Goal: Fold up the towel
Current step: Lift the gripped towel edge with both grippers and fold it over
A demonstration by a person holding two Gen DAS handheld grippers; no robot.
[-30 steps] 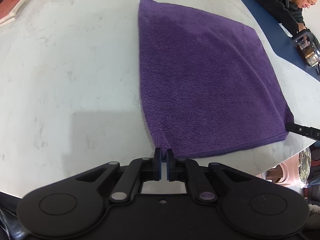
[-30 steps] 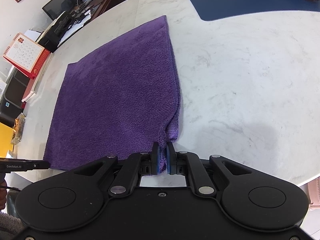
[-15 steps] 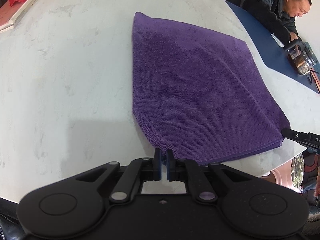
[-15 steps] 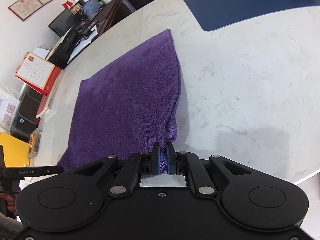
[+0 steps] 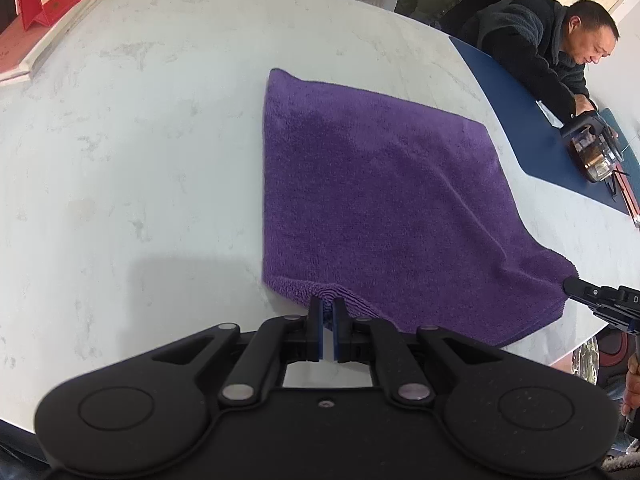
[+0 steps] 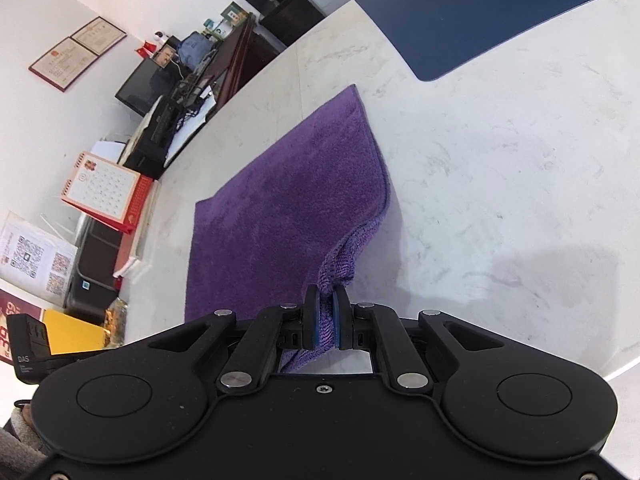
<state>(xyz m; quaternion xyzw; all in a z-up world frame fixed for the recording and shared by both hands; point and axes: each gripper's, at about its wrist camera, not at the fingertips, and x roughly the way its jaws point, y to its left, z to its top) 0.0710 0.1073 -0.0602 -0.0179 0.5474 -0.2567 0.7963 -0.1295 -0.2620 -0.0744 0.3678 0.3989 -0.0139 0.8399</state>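
Observation:
A purple towel (image 5: 372, 200) lies on the white marble table (image 5: 140, 160). Its near edge is lifted off the surface while the far edge still rests flat. My left gripper (image 5: 327, 303) is shut on the towel's near left corner, which bunches between the blue pads. My right gripper (image 6: 326, 295) is shut on the near right corner of the same towel (image 6: 288, 208), the cloth rising in a ridge to the pads. The right gripper's tip (image 5: 576, 286) also shows in the left wrist view at the towel's right corner.
A blue mat (image 5: 532, 128) covers the table's far right, where a seated person (image 5: 548, 52) handles a glass teapot (image 5: 592, 156). A red desk calendar (image 6: 108, 192) and papers stand at the table's left edge. Shelves with office clutter line the wall beyond.
Both grippers have lifted the towel's near corners higher, and the near edge has come up off the table. The right wrist has tilted and rolled, so more of the room shows.

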